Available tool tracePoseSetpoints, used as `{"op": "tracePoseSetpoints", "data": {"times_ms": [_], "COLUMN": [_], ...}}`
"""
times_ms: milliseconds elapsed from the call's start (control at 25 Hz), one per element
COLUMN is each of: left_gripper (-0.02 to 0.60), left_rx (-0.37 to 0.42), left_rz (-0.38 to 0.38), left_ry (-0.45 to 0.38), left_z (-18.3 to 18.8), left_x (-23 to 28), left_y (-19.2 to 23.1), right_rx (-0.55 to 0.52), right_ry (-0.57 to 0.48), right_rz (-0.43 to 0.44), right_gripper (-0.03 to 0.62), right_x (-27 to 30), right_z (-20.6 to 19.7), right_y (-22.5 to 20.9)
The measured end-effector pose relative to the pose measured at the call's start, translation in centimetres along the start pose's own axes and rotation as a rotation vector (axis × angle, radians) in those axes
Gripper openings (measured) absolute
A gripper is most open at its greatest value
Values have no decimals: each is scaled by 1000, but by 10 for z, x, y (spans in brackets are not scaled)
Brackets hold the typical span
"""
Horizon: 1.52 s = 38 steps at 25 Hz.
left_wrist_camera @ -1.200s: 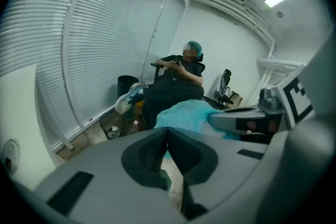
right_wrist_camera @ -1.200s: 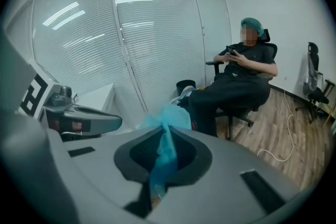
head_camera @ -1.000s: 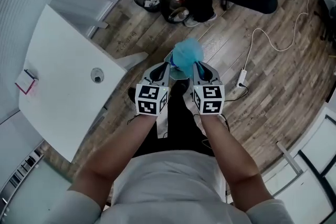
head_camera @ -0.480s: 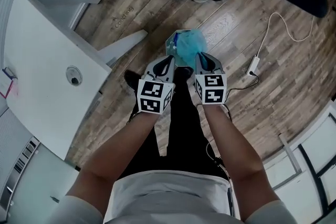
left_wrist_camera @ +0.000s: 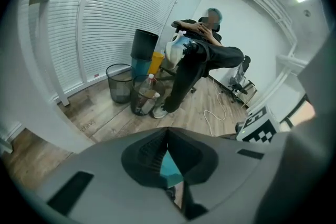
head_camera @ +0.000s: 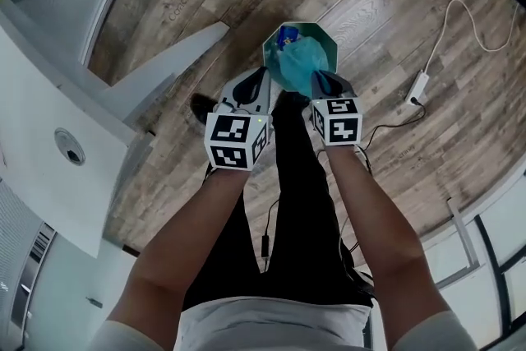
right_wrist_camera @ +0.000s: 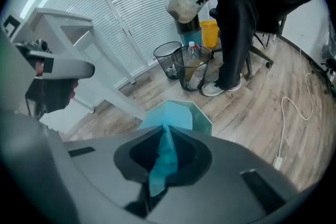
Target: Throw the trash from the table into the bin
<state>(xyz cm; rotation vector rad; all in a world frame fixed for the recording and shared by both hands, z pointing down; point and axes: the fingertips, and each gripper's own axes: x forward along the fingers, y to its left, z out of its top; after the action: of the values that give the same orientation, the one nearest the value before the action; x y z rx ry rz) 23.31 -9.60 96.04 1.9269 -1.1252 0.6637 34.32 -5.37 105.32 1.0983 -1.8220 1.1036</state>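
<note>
Crumpled, soft light-blue trash [head_camera: 297, 66] in right gripper [head_camera: 323, 80] above teal bin [head_camera: 327, 43].

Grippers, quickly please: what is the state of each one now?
Left gripper: fingers closed; whether they pinch anything cannot be told.
Right gripper: closed on the crumpled light-blue sheet.
</note>
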Motion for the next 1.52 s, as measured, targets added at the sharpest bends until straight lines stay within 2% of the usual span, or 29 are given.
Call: {"op": "tracePoseSetpoints", "data": {"times_ms": [280,440,560,760,840,1000,1160,1360,1520], "left_gripper": [5,5,5,5,5,5,5,5,5], "left_rx": [-31,-72,-65,-56,-43,-31,-22,3,50], "left_rz": [31,40,25,22,13,-2,-12,-33,-28], "left_ry": [42,42,39,36,37,32,42,48,18], "left_z": [-36,-42,-38,-32,-29,-24,-26,-22,-4], "left_x": [21,24,23,19,16,7,-4,-29,-47], "left_y": [30,33,30,31,27,22,15,-2,-11], "right_rx": [-5,-5,-20,-31,-26,-20,-21,-10,-41], "right_ry": [35,49,52,64,71,72,68,57,10], "right_rz": [1,20,11,7,17,-2,3,8,10], "right_gripper": [17,17,17,22,83,105,162,167,167], "right_x": [46,59,61,56,53,46,36,10,-18], "right_z": [-21,-24,-21,-22,-25,-27,-26,-17,4], "right_y": [1,7,6,6,7,5,11,21,34]}}
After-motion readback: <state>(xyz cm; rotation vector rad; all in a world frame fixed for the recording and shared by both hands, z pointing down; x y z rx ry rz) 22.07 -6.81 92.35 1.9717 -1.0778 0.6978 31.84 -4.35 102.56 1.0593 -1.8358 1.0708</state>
